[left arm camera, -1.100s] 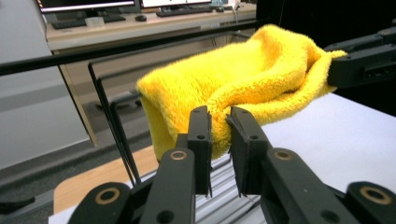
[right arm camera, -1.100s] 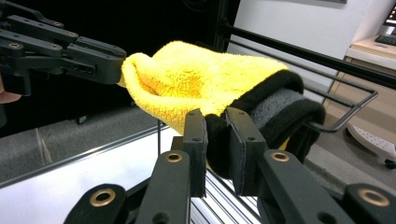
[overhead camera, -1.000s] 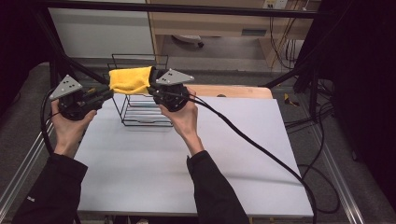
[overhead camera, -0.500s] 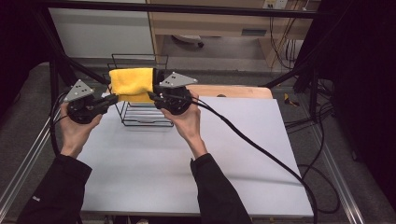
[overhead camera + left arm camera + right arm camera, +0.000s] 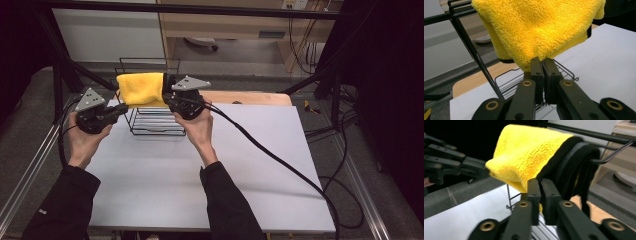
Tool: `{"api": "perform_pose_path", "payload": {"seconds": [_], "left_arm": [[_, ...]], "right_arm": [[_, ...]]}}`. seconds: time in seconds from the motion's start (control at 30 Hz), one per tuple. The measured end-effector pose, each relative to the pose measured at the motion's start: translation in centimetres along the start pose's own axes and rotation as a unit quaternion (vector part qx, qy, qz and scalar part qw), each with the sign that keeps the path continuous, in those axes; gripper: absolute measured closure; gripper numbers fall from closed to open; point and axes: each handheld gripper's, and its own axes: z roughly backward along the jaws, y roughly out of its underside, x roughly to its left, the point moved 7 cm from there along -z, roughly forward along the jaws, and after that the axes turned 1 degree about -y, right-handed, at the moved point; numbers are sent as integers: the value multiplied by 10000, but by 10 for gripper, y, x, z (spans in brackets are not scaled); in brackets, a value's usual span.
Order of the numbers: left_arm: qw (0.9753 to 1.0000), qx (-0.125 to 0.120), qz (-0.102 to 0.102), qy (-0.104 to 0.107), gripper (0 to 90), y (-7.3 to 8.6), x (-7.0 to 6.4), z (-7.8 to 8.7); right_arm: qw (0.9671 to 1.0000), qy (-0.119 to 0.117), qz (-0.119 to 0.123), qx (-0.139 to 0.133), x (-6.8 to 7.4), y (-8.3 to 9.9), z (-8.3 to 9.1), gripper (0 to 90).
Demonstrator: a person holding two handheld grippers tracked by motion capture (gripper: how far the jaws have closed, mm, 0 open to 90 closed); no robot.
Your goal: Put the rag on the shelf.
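Cloth, yellow and fleecy with a black edge, hangs folded over the top bar of a black wire rack at the far left of the white surface. Its long axis runs left to right along that bar, between the two tools.

The left hand-held gripper sits at the cloth's lower left corner. In the left gripper view its jaws stand pressed together, and the lowest fold of yellow fleece comes down right at their tips; it looks pinched there, though the contact itself is partly hidden. The right hand-held gripper is at the cloth's right end, where the black hem lies. In the right gripper view its jaws are also pressed together, with the yellow fold and black hem just above and behind the tips; I cannot tell for certain whether fabric sits between them.

Both tools are equally near, one at each end. Any lift would likely need to go upward, clear of the bar, with both ends level.
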Motion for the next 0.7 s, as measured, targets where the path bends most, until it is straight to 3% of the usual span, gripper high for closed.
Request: {"api": "perform_pose_path", "payload": {"seconds": [0.37, 0.57, 0.7], "left_arm": [[9999, 88, 112, -76, 874, 9, 7, -4], [9997, 87, 218, -35, 858, 13, 7, -11], [9994, 158, 295, -111, 819, 12, 11, -17]], "right_arm": [[9996, -262, -57, 106, 18, 5, 11, 892], [9994, -42, -275, 210, 2, 22, 3, 890], [9994, 120, -219, 234, -8, 24, -8, 887]]}}
